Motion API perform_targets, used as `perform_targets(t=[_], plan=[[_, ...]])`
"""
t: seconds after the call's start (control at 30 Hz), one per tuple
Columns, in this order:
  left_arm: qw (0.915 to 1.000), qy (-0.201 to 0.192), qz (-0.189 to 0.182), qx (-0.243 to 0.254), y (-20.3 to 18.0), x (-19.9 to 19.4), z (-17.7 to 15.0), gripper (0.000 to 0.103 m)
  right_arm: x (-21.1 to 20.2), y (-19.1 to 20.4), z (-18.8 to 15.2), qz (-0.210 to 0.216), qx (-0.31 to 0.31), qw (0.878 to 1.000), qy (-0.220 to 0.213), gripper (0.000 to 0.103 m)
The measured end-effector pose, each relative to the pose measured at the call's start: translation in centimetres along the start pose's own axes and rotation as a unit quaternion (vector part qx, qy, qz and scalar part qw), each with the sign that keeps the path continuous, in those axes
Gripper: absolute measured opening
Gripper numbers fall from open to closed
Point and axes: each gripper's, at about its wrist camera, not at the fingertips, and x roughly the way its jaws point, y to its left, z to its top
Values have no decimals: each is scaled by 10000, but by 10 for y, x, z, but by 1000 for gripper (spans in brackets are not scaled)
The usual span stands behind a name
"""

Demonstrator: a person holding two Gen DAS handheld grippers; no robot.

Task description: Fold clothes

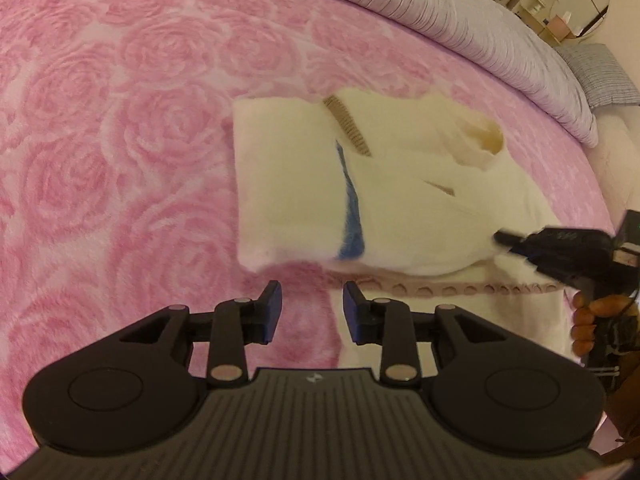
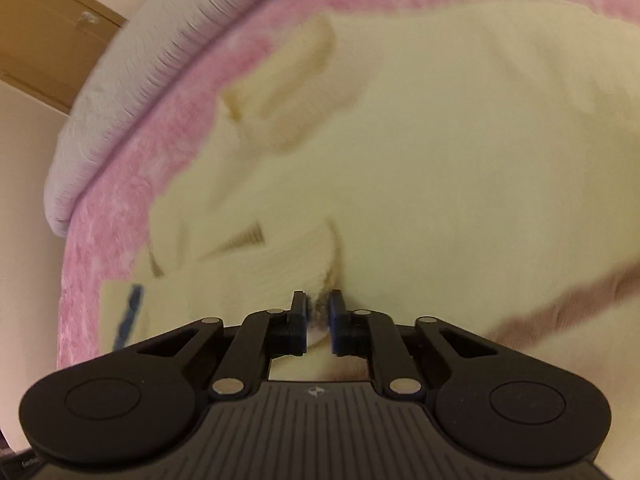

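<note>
A cream-white garment (image 1: pixel 304 184) with a blue stripe and tan trim lies partly folded on the pink rose-patterned bedspread (image 1: pixel 120 120). My left gripper (image 1: pixel 312 304) is open and empty, hovering just short of the garment's near edge. My right gripper (image 1: pixel 504 238) reaches in from the right and pinches the garment's right side. In the right wrist view the right gripper (image 2: pixel 318 304) is shut on a bunched fold of the cream garment (image 2: pixel 420 140), which fills most of that view.
A grey ribbed quilt (image 1: pixel 460 28) runs along the far edge of the bed. A checked pillow (image 1: pixel 600 76) lies at the far right. A round mirror and shelves (image 1: pixel 580 8) stand beyond the bed.
</note>
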Motion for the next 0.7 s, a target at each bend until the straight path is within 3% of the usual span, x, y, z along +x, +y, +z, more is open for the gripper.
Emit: perform_targets(t=[0.13,0.23,0.47,0.53,0.63,0.7], plan=[[9999,-28,-52,139,-9,4,10,28,-58,-12,30,-167,-41,9940,-1078,8],[9996,47,-124,257,-20,15,15,28,-77,-43,46,-689,41,9889,-1314,8],[9980,275,-272,495,-51,46,16,28,-62,-97,54,-1172,193,9870,-1083,9],[9975,364,-212,571,-58,52,15,28,-63,-102,49,-1545,107,9823,-1050,10],[9966,450,-163,664,-68,57,15,28,-72,-111,40,-2111,112,9722,-1008,37],[9958,492,-151,755,-75,58,15,28,-86,-122,32,-2021,297,9735,-1032,36]])
